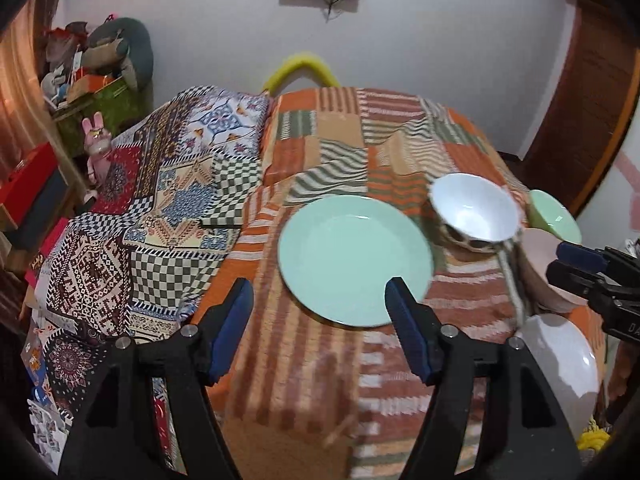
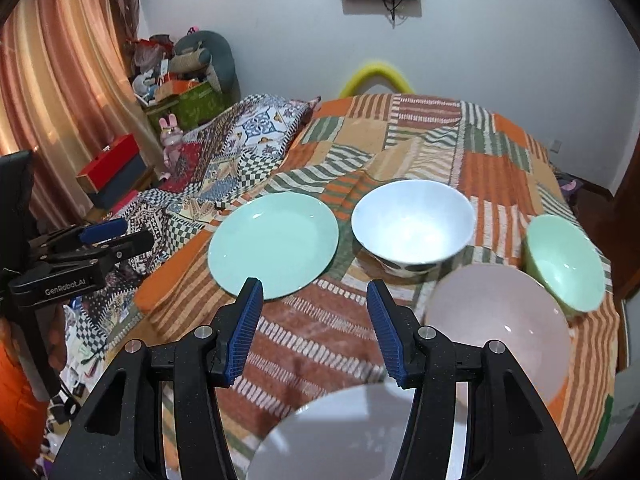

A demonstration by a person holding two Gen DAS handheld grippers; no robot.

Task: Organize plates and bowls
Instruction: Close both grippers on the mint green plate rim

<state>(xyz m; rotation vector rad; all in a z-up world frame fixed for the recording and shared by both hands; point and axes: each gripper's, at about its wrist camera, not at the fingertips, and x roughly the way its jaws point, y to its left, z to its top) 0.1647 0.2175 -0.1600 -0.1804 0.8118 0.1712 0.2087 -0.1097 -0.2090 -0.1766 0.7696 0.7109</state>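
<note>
Bed surface, dishes laid out on an orange striped cover [image 2: 320, 332]; a checked quilt [image 2: 224, 168] lies bunched along its left side.

1. Left gripper [image 1: 320, 304]: jaws apart, nothing between the blue pads [image 1: 408, 332]. It hangs over the near left part of the cover, its right pad in front of the near rim of the green plate. In the right wrist view it shows at the far left edge [image 2: 116, 236], well apart from the dishes.
2. Green plate [image 2: 274, 246]: flat on the cover, leftmost dish, just right of the quilt.
3. Right gripper [image 2: 316, 312]: jaws apart, empty, above bare cover between the green plate and the pink bowl.
4. Grey plate [image 2: 340, 432]: nearest dish, partly hidden under the right gripper's frame.
5. White bowl [image 2: 412, 226]: upright, dark spots on its outer wall, just right of the green plate, far of the pink bowl.
6. Pink bowl [image 2: 496, 328]: upright, near right, its far rim close beside the white and green bowls; whether they touch cannot be told.
7. Green bowl [image 2: 566, 262]: tilted, rightmost, by the cover's right edge.
</note>
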